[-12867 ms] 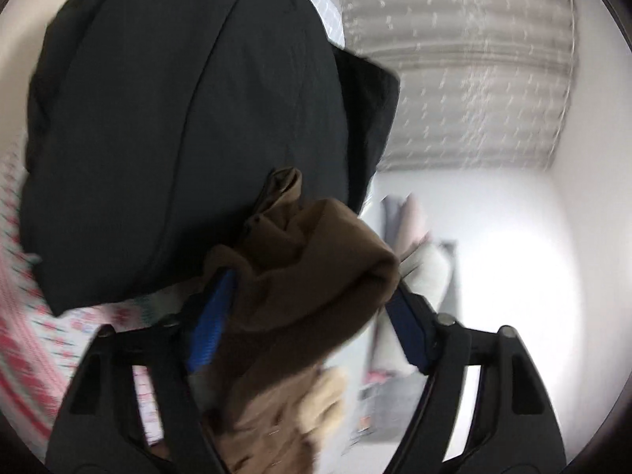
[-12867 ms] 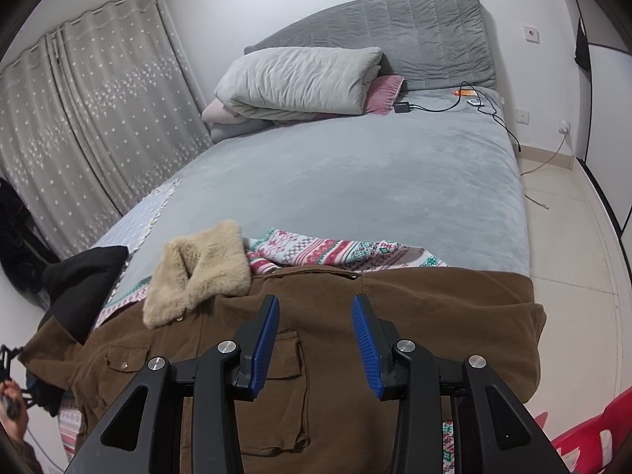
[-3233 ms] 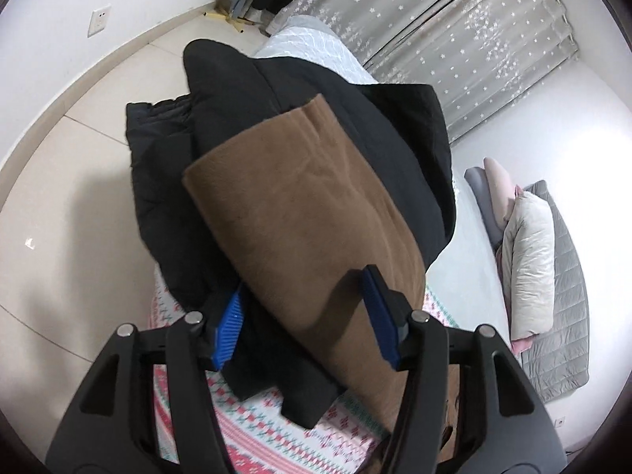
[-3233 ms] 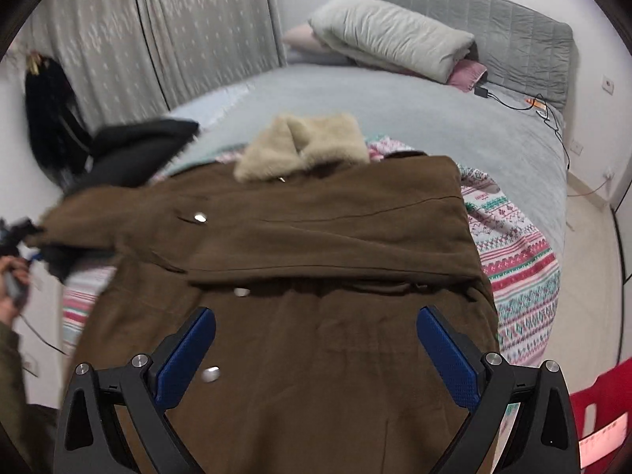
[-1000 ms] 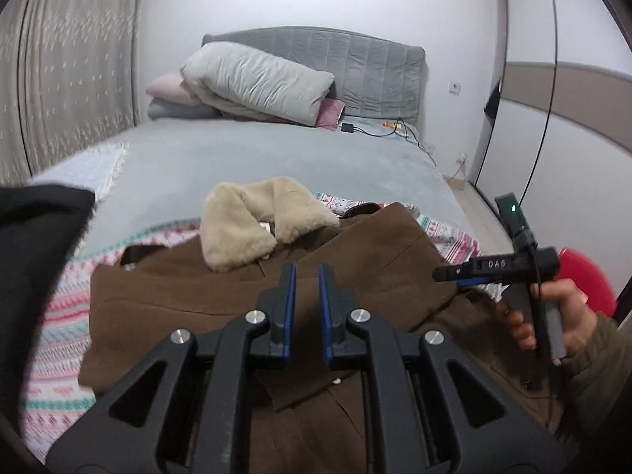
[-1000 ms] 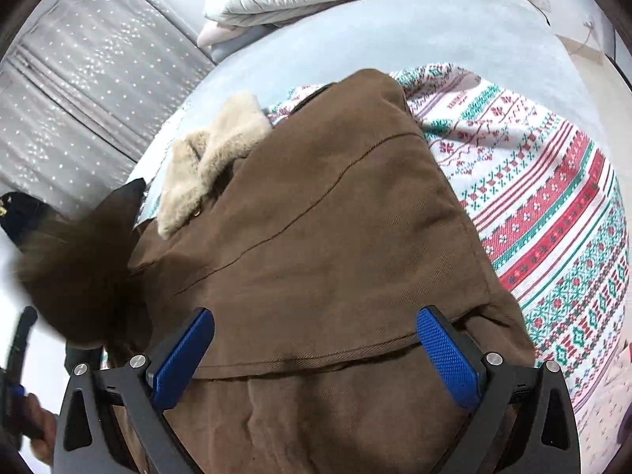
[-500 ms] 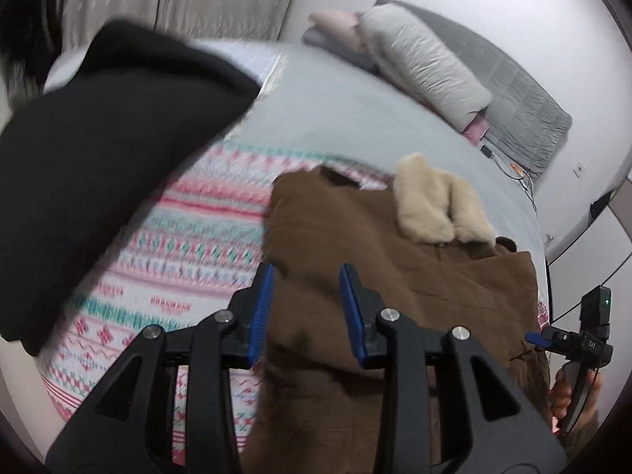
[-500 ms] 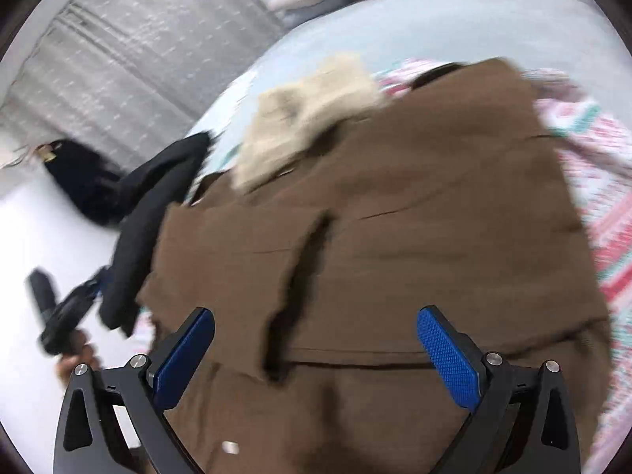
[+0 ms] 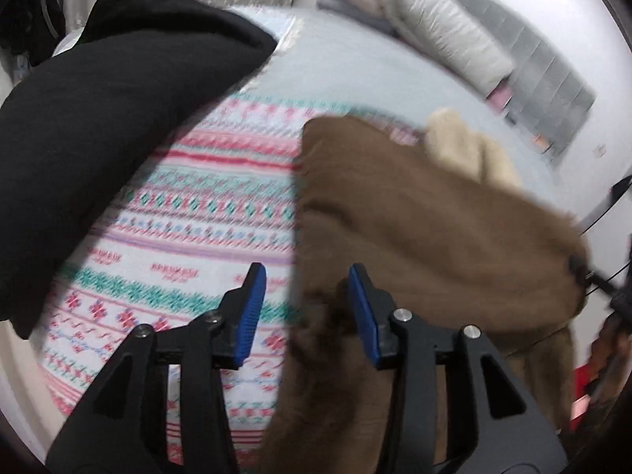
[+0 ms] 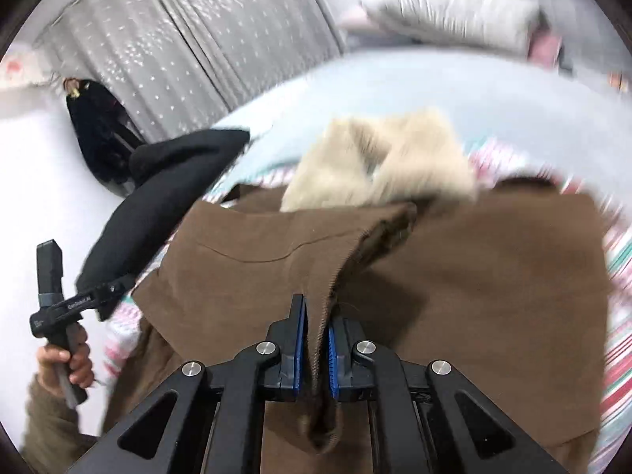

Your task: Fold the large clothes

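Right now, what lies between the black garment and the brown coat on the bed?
In the left wrist view, only the patterned blanket shows between the black garment and the brown coat; that stretch carries nothing else.

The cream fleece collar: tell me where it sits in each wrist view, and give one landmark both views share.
Left wrist view: the cream fleece collar lies upper right, at the brown coat's far edge.
Right wrist view: it sits at upper centre, just beyond the coat.
Shared landmark: the grey pillow at the bed's head.
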### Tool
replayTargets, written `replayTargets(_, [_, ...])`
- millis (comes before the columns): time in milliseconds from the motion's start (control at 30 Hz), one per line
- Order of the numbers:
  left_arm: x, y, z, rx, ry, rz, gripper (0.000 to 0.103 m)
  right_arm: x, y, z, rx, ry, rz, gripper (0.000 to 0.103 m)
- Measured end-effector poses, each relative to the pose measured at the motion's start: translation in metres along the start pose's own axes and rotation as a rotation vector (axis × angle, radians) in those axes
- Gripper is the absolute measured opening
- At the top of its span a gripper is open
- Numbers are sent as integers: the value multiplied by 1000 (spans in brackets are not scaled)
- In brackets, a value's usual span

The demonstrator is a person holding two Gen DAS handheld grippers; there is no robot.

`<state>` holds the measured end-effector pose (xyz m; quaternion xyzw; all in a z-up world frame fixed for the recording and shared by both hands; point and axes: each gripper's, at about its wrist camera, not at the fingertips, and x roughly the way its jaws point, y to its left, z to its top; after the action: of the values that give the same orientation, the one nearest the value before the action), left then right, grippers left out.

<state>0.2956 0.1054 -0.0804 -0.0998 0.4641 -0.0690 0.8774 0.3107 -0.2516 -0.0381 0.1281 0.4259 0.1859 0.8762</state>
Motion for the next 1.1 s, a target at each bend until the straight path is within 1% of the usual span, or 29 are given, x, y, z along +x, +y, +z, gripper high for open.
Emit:
replayTargets(67, [2,0,-3,0,16,-25,45,2,-8,-1,-5,30,-29,9])
replayTargets(167, [-8,-4,-5,30,6,-44,45,21,-21,-9,19,86,-75,9])
replayTargets(267, [-14,-13,-7,102,-10,-40,47,26,-35,-14,54,92,-59,9])
replayTargets(333, [-10,-23,-11,167,-13,-7,51,28,-40,-17,63,88,-51,9])
replayTargets(367, [-6,-33,-16,218,-8,25,53,30,-38,-15,64,84,-49,9])
replayTargets(433, [5,-49,-23,305,19,57,61,28,-37,-14,66,68,-41,9])
replayTargets(467, [14,-54,-26,338,42,73,61,26,-37,-13,68,56,-43,9])
replayTargets(533, [29,-51,-25,320,78,130,61,22,-40,-12,78,34,-46,9])
replayTargets(567, [36,-43,-22,277,96,141,61,22,-41,-10,84,31,-44,9])
replayTargets(600, [40,-36,-20,237,103,128,55,23,-42,-10,85,34,-49,9])
replayTargets(633, [42,-29,-17,199,109,98,37,25,-43,-10,84,44,-62,9])
replayTargets(667, [45,-23,-15,171,121,58,29,29,-44,-13,86,60,-73,9])
replayTargets(700, [45,-21,-14,158,126,41,26,35,-46,-15,85,72,-85,9])
replayTargets(733, [45,-21,-14,157,118,43,23,39,-47,-17,80,79,-98,9])
replayTargets(800, [44,-23,-16,172,116,51,19,46,-50,-20,75,85,-118,9])
replayTargets(833, [44,-22,-16,165,116,50,19,49,-50,-21,70,85,-130,9])
replayTargets(900, [44,-15,-15,126,126,30,20,56,-50,-24,55,94,-158,9])
replayTargets(967, [41,-9,-13,89,134,-5,20,56,-52,-25,67,97,-156,9])
replayTargets(1033, [32,-14,-13,117,124,4,21,44,-53,-21,79,75,-132,10])
replayTargets(1100, [16,-25,-12,180,88,49,24,26,-53,-16,68,53,-123,11])
